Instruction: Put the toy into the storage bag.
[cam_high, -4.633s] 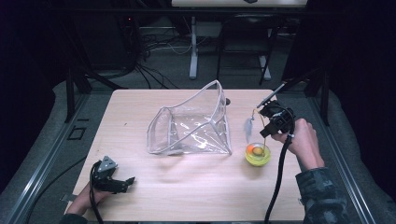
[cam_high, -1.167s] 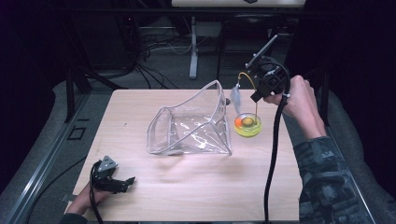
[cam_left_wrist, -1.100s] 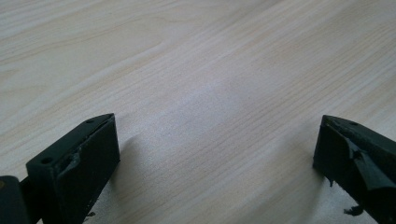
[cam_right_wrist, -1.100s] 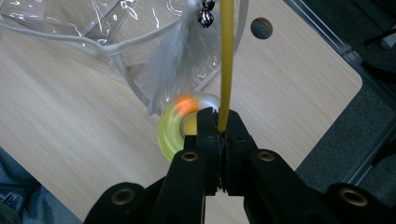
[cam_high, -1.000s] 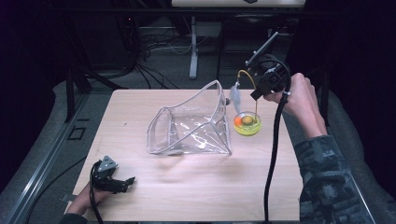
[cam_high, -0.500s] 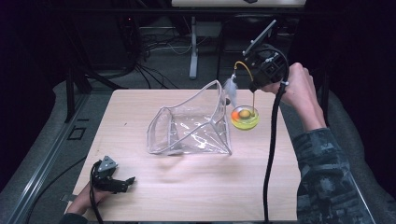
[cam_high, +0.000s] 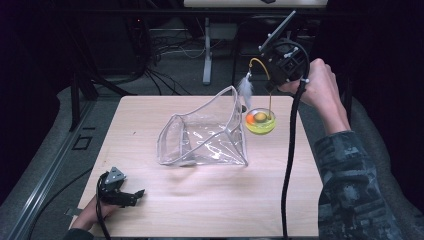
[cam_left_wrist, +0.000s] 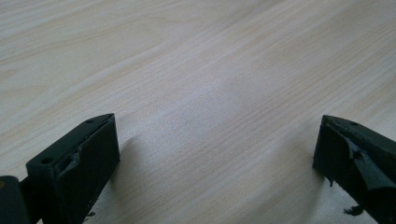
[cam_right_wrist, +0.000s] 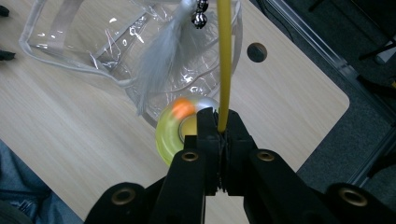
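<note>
I have the right gripper (cam_right_wrist: 218, 126) clamped on the thin yellow wand (cam_right_wrist: 224, 60) of a cat toy (cam_high: 260, 121), its yellow disc base hanging above the far right of the table (cam_high: 150, 210), just beside the clear plastic bag (cam_high: 205, 135). It looks light, and the springy wand will let the base swing, so gripping low seems wise. The feather (cam_high: 245, 86) dangles loosely. My left gripper (cam_left_wrist: 215, 154) rests near left, jaws apart.

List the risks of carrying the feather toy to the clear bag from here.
The right gripper pinches only the thin yellow wand, so the round yellow base hanging below may swing or slip. The feather dangles close to the clear bag rim and could snag it. The bag stands unheld; the left gripper rests far away, so a nudge might tip it.
</note>
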